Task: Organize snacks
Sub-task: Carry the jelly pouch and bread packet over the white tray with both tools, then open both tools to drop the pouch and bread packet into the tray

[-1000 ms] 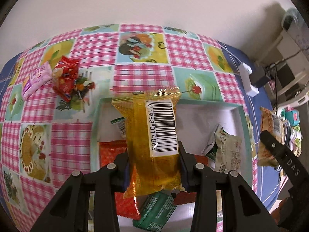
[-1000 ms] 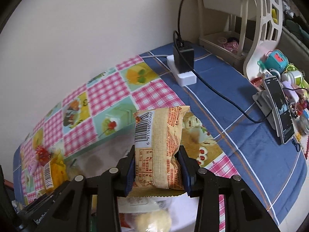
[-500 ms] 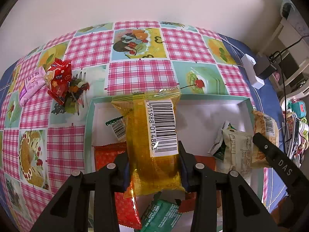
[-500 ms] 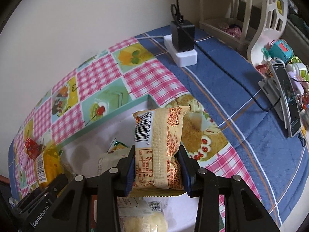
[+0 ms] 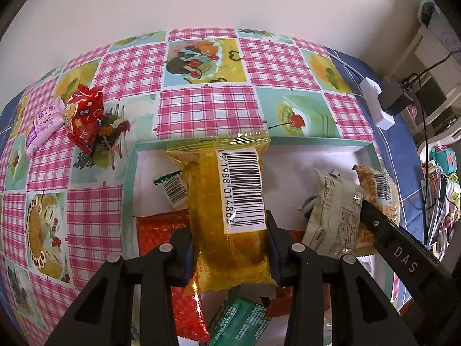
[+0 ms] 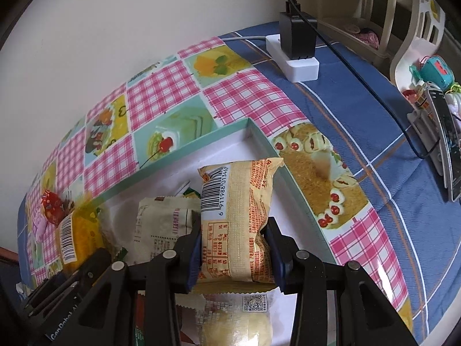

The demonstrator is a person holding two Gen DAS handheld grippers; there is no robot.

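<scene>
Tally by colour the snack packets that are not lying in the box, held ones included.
Yellow packet, in the left gripper: 1
Tan packet, in the right gripper: 1
Red packet, on the tablecloth: 1
Pink packet, on the tablecloth: 1
Total: 4

"DAS" on right gripper (image 5: 403,255), barcode "6911988014863" on yellow packet (image 5: 230,216), "3" on tablecloth (image 5: 234,55)

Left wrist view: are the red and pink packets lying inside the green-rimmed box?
No, the red packet and pink packet lie on the tablecloth, outside the box.
</scene>
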